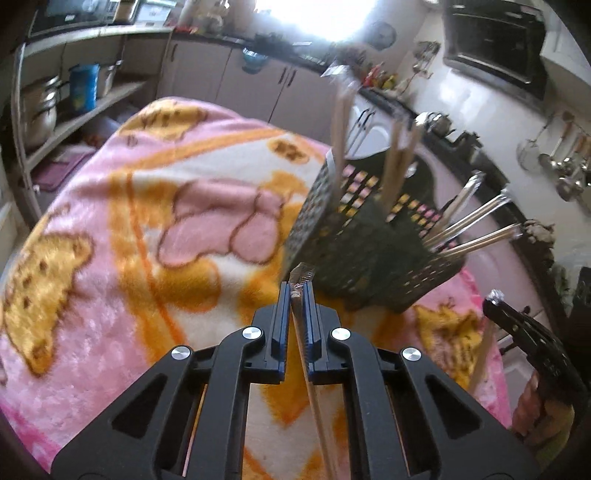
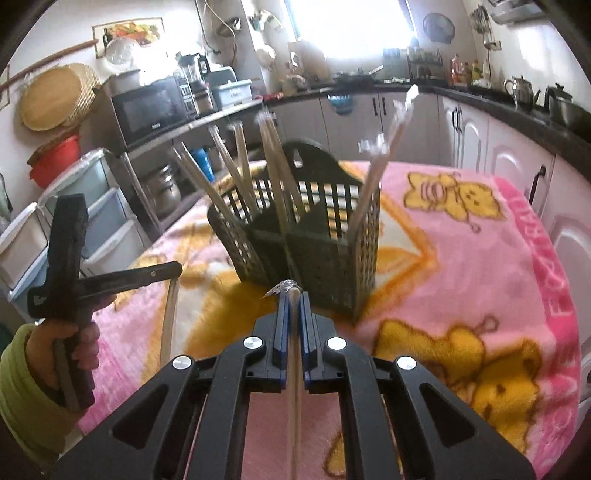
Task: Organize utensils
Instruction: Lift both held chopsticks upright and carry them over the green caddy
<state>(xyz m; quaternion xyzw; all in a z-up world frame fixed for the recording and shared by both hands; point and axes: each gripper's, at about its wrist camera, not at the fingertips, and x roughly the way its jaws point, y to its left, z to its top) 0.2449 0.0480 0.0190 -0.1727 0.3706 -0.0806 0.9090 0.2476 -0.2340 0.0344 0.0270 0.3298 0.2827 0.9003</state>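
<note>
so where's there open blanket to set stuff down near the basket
Bare blanket spreads wide on the basket's left in the left wrist view, and on its right toward the pink hem in the right wrist view. Tight spot: in front of the basket, where both grippers, left and right, hold sticks.

Daylight pours in from a window (image 1: 314,18) at the far side of the kitchen, blown out to pure white in both views — no detail survives in it. Glare spreads onto the wall and counter (image 2: 369,83) nearby. The blanket (image 1: 147,221) is evenly lit, colours bright, though its pile looks soft and smeared. The basket (image 2: 314,236) is backlit and reads almost black, with a dark shadow beneath it. Sticks (image 2: 236,166) standing in it are streaked with motion blur, their tips ghosted. Both fisheye views bend the cabinets (image 2: 498,147) and shelves (image 1: 74,110) into curves, and the corners fall off into black vignette.
</note>
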